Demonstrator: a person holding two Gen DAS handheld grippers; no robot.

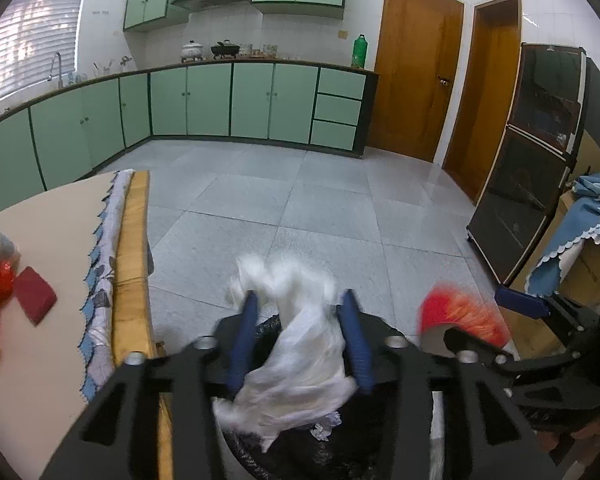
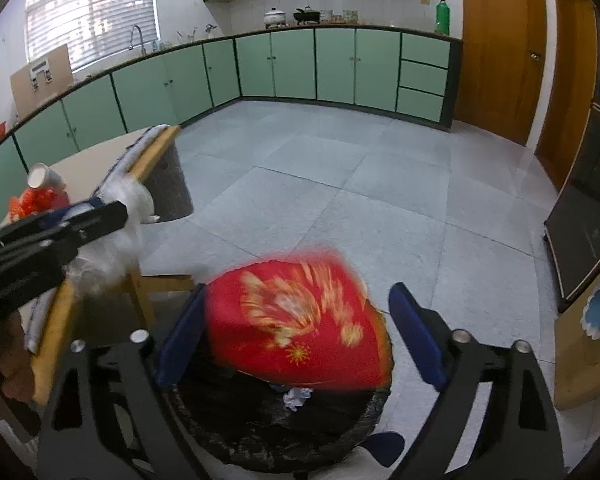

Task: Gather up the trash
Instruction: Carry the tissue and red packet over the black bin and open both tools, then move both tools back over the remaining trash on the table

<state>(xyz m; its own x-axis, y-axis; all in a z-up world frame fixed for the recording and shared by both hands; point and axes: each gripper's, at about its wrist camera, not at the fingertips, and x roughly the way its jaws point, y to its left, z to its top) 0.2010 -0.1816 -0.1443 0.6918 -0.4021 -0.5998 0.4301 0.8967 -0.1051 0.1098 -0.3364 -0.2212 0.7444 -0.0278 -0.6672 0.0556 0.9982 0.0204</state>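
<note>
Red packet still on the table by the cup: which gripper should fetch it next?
Probably left. The left gripper sits beside the table, where the red packet lies; its white plastic seems to be falling into the bin. The right gripper is farther away.

Green cabinets [image 1: 252,100], grey tiled floor [image 1: 300,200], wooden doors [image 1: 416,80]

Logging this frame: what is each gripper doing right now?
Left gripper: open, white plastic bag loose between its fingers, over the bin.
Right gripper: open, red paper cup between its fingers; hold unclear.
</note>
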